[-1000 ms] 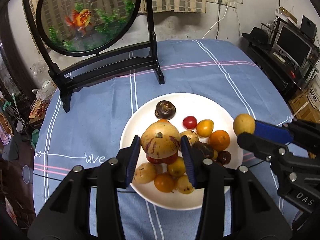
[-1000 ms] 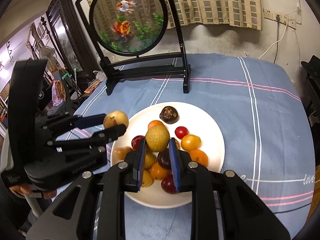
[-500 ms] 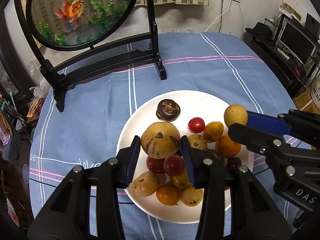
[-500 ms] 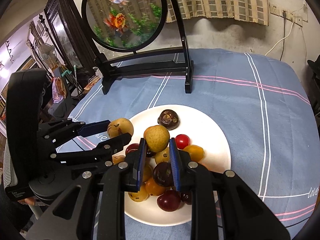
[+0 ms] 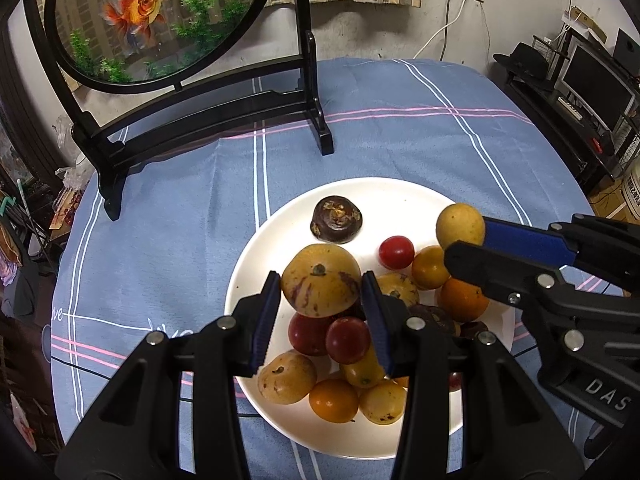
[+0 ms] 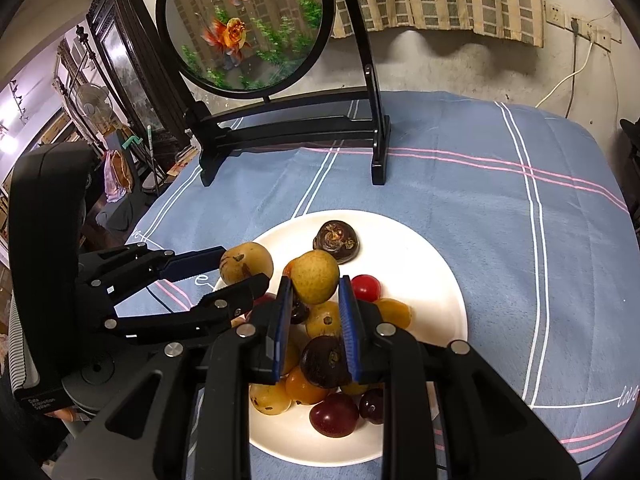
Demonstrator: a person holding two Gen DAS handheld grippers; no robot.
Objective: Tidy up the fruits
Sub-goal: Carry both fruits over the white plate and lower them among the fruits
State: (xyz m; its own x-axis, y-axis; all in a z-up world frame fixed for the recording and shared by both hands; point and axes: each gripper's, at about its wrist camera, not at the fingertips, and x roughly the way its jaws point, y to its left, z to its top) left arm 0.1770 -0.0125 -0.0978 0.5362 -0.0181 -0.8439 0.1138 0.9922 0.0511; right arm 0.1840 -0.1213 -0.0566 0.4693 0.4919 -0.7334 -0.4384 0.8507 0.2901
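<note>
A white plate point(image 5: 276, 240) point(image 6: 436, 264) on the blue tablecloth holds a heap of several small fruits: red, orange, yellow and dark ones. My left gripper point(image 5: 322, 292) point(image 6: 244, 268) is shut on a yellow fruit with purple blotches point(image 5: 320, 280) point(image 6: 246, 262), held over the left part of the heap. My right gripper point(image 6: 314, 292) point(image 5: 464, 236) is shut on a smaller yellow fruit point(image 6: 314, 282) point(image 5: 460, 226), held above the heap's right side. A dark mangosteen point(image 5: 336, 220) point(image 6: 336, 240) sits alone at the plate's far side.
A black wooden stand with a round goldfish screen point(image 5: 160, 20) point(image 6: 248, 24) stands behind the plate. The table point(image 5: 400, 132) drops off at left and right. A desk with a monitor point(image 5: 596, 76) is at far right, a dark cabinet point(image 6: 116, 60) at far left.
Both grippers have come forward and down over the plate with their fruits still held; the plate and the screen look larger and nearer.
</note>
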